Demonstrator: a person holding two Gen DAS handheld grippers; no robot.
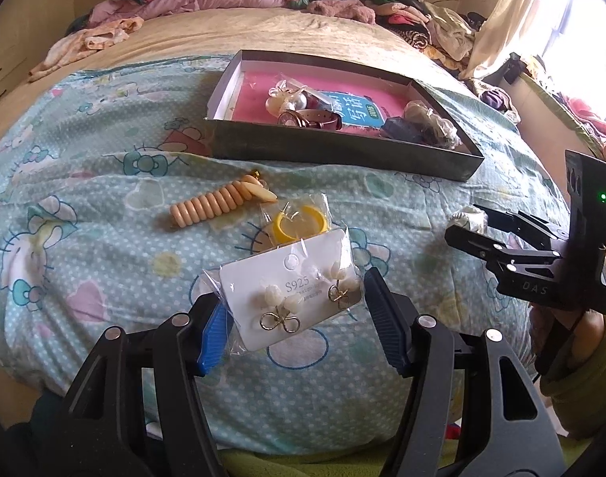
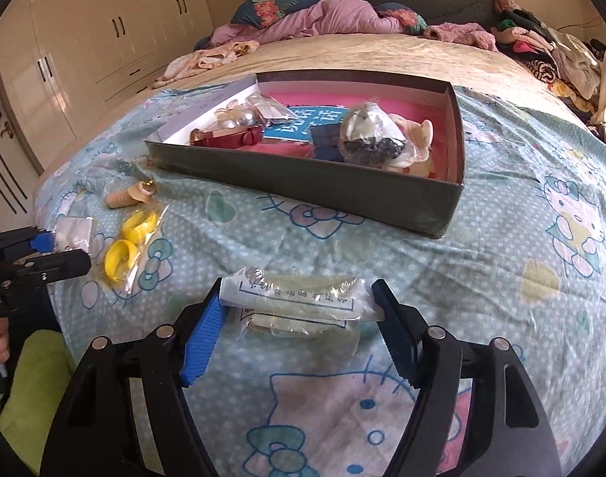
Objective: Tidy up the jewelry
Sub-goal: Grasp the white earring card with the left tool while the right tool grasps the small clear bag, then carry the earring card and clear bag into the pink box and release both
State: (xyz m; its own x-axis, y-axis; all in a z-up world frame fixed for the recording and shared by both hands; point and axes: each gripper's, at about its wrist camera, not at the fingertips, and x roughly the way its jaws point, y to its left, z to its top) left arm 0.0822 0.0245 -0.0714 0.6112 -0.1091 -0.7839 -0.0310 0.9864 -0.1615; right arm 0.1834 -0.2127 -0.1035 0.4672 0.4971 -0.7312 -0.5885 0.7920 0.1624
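My left gripper [image 1: 291, 292] is shut on a bagged white earring card [image 1: 263, 274], gripped by its two side edges; the card carries pearl-and-gold bow earrings and sits tilted just above the quilt. My right gripper [image 2: 299, 290] is shut on a clear packet [image 2: 295, 298] with a printed paper slip, which bows between the blue pads [image 2: 201, 338]. The dark open box [image 1: 342, 151] lies beyond and holds a red-strapped watch [image 1: 314, 119], pearl pieces and bagged items. In the right wrist view the left gripper [image 2: 64, 248] appears at the left edge.
A bag of yellow rings [image 1: 301, 220] and a peach coil hair tie [image 1: 211, 204] lie on the cartoon-cat quilt [image 2: 501, 278] left of the box. Crumpled clothes pile at the head of the bed and along the right side. Wardrobe doors [image 2: 84, 59] stand at left.
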